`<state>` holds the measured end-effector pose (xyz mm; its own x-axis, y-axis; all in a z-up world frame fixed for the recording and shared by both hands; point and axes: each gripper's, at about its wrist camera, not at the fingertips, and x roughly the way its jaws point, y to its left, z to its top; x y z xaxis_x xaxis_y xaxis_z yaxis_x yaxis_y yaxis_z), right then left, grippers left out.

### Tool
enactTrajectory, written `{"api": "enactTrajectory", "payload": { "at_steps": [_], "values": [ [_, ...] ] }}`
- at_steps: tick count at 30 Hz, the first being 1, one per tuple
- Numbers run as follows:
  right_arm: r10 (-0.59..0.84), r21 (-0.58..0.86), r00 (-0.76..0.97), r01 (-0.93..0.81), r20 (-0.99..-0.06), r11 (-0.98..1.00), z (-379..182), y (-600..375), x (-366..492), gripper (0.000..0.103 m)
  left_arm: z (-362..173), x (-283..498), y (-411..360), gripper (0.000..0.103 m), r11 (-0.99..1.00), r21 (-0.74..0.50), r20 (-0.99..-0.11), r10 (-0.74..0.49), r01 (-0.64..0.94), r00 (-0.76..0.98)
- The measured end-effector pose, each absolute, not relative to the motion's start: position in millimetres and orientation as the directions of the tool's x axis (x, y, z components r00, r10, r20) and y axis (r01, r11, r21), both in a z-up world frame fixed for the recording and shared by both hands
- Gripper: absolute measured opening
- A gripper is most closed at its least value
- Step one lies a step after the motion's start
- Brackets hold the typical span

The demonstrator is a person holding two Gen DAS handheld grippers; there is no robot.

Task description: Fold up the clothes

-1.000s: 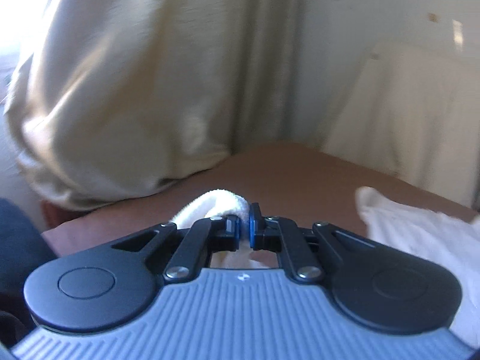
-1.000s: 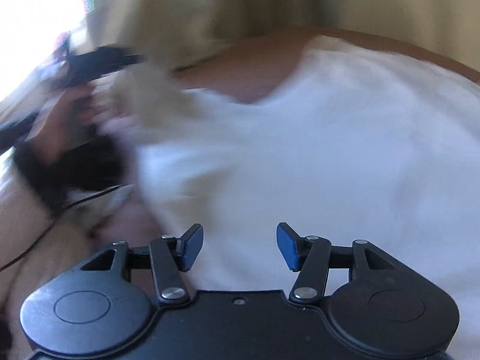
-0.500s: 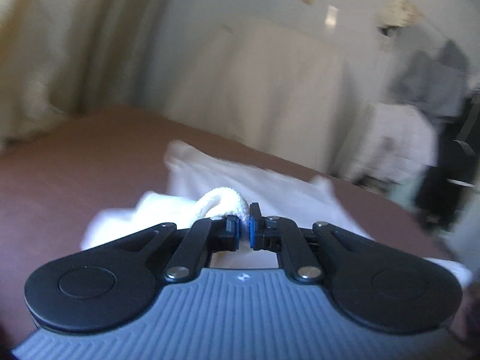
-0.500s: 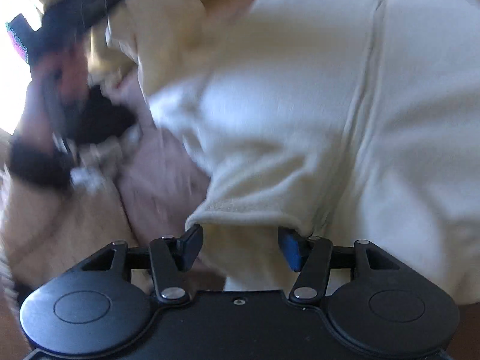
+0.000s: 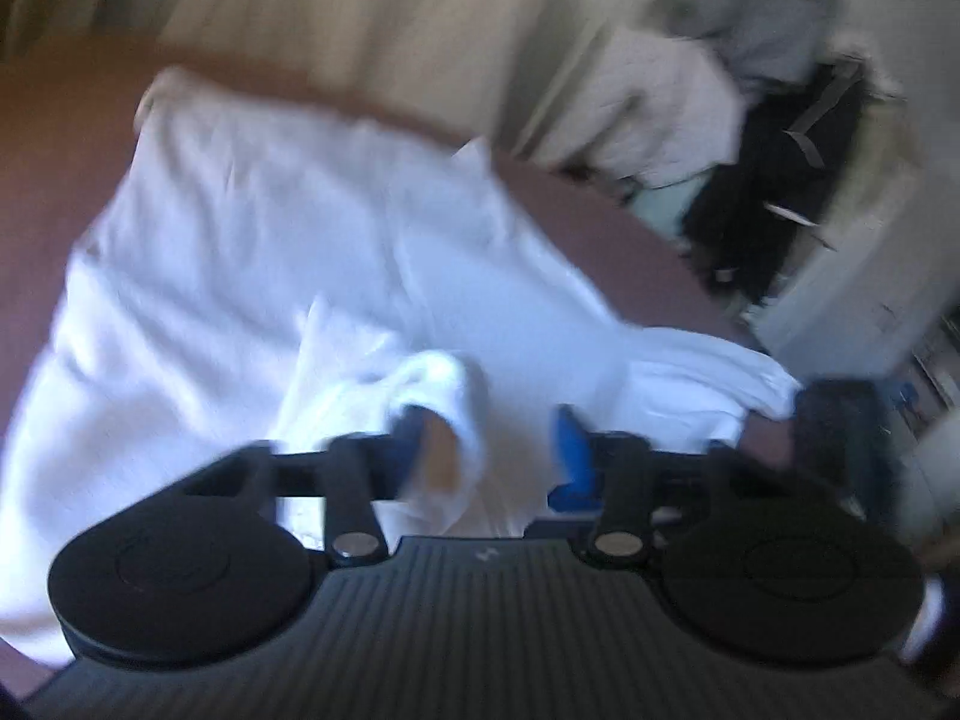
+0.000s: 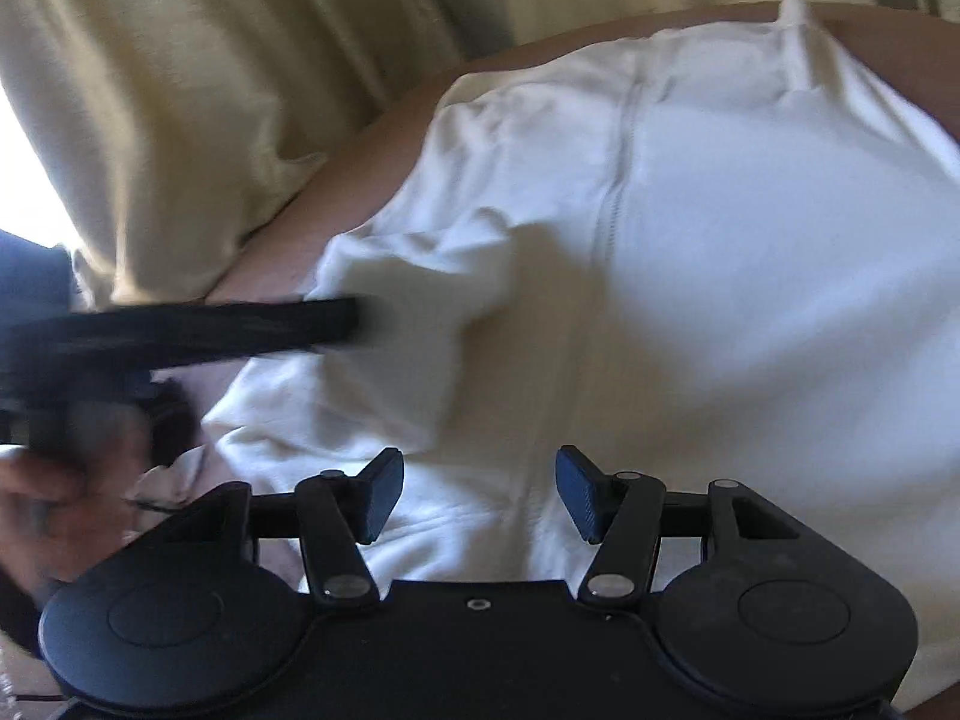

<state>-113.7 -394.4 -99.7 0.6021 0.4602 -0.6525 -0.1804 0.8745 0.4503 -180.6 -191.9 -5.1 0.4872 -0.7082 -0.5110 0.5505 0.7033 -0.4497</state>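
Left wrist — left tool [image 5: 489,450] agape over white garment [image 5: 240,252] | right tool [image 6: 474,495] agape

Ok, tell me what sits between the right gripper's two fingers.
Only the white garment, lying flat under the open right gripper, ungripped; the right wrist view shows it.

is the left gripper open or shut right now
Open: the left gripper shows blue fingertips spread apart above the white cloth garment, gripping nothing.
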Motion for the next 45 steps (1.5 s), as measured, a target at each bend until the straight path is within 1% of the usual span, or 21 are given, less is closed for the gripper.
{"api": "enactTrajectory", "payload": {
  "at_steps": [1, 4, 6, 7, 9, 11, 12, 15, 17, 19, 20, 21, 22, 23, 26, 28, 33, 40, 42, 44, 45],
  "values": [
    [0.443, 0.438, 0.608, -0.169, -0.659, 0.883, -101, -394, -112, 0.062, -1, -186, -187, 0.070, 0.712, -0.416, -0.506, -0.698, 0.565, 0.507],
    [0.415, 0.376, 0.635, -0.204, -0.651, 0.904, -89, -395, -117, 0.062, -2, -191, -169, 0.071, 0.766, -0.385, -0.521, -0.641, 0.515, 0.564],
    [0.418, 0.347, 0.645, -0.243, -0.640, 0.906, -79, -392, -118, 0.062, -17, -181, -159, 0.071, 0.783, -0.445, -0.576, -0.622, 0.435, 0.530],
    [0.421, 0.338, 0.647, -0.257, -0.636, 0.906, -76, -389, -117, 0.062, -21, -170, -154, 0.071, 0.816, -0.442, -0.632, -0.577, 0.372, 0.517],
    [0.425, 0.316, 0.651, -0.285, -0.629, 0.905, -71, -381, -114, 0.062, -31, -164, -153, 0.069, 0.921, -0.279, -0.738, -0.387, 0.273, 0.553],
    [0.424, 0.273, 0.647, -0.326, -0.633, 0.905, -72, -369, -110, 0.062, -39, -160, -158, 0.069, 0.977, -0.046, -0.779, -0.167, 0.210, 0.605],
    [0.417, 0.242, 0.639, -0.346, -0.647, 0.906, -74, -361, -108, 0.062, -43, -157, -157, 0.069, 0.979, 0.013, -0.787, -0.115, 0.203, 0.606],
    [0.381, 0.157, 0.602, -0.392, -0.701, 0.907, -88, -337, -100, 0.063, -55, -146, -144, 0.069, 0.984, -0.055, -0.823, -0.139, 0.167, 0.550],
    [0.361, 0.126, 0.553, -0.417, -0.751, 0.900, -103, -318, -94, 0.068, -62, -139, -135, 0.069, 0.984, -0.124, -0.840, -0.174, 0.131, 0.514],
    [0.291, 0.019, 0.564, -0.437, -0.773, 0.899, -115, -302, -96, 0.067, -68, -139, -130, 0.072, 0.988, -0.105, -0.850, -0.147, 0.111, 0.505],
    [0.264, -0.014, 0.589, -0.424, -0.763, 0.906, -115, -303, -97, 0.061, -71, -137, -129, 0.072, 0.990, -0.095, -0.853, -0.137, 0.108, 0.503],
    [0.240, -0.042, 0.617, -0.405, -0.749, 0.913, -115, -305, -97, 0.042, -72, -135, -129, 0.072, 0.989, -0.097, -0.855, -0.138, 0.107, 0.500],
    [0.215, -0.069, 0.644, -0.385, -0.734, 0.920, -114, -307, -98, 0.029, -71, -135, -131, 0.072, 0.989, -0.092, -0.854, -0.136, 0.112, 0.502],
    [0.203, -0.062, 0.669, -0.350, -0.715, 0.935, -108, -315, -98, 0.028, -70, -135, -133, 0.072, 0.989, -0.086, -0.853, -0.134, 0.117, 0.505],
    [0.110, -0.079, 0.767, -0.204, -0.632, 0.976, -83, -355, -100, 0.028, -71, -143, -139, 0.071, 0.987, -0.028, -0.848, -0.108, 0.160, 0.519],
    [-0.024, -0.132, 0.793, -0.072, -0.609, 0.989, -75, -387, -97, 0.028, -69, -143, -145, 0.071, 0.983, -0.017, -0.847, -0.110, 0.181, 0.520],
    [-0.080, 0.054, 0.743, 0.155, -0.665, 0.986, -81, -471, -93, 0.028, -65, -148, -147, 0.072, 0.979, -0.040, -0.846, -0.140, 0.199, 0.515],
    [-0.052, 0.158, 0.677, 0.245, -0.734, 0.957, -102, -495, -93, 0.028, -50, -161, -158, 0.071, 0.966, 0.123, -0.819, -0.030, 0.227, 0.573],
    [-0.070, 0.129, 0.686, 0.235, -0.725, 0.963, -93, -496, -94, 0.035, -47, -164, -153, 0.072, 0.968, 0.148, -0.811, 0.002, 0.203, 0.585],
    [-0.111, 0.084, 0.686, 0.244, -0.719, 0.966, -88, -490, -97, 0.049, -43, -165, -144, 0.081, 0.974, 0.148, -0.805, 0.018, 0.170, 0.594],
    [-0.130, 0.057, 0.683, 0.244, -0.718, 0.968, -87, -489, -98, 0.049, -42, -164, -137, 0.083, 0.981, 0.134, -0.804, 0.023, 0.143, 0.594]
  ]
}}
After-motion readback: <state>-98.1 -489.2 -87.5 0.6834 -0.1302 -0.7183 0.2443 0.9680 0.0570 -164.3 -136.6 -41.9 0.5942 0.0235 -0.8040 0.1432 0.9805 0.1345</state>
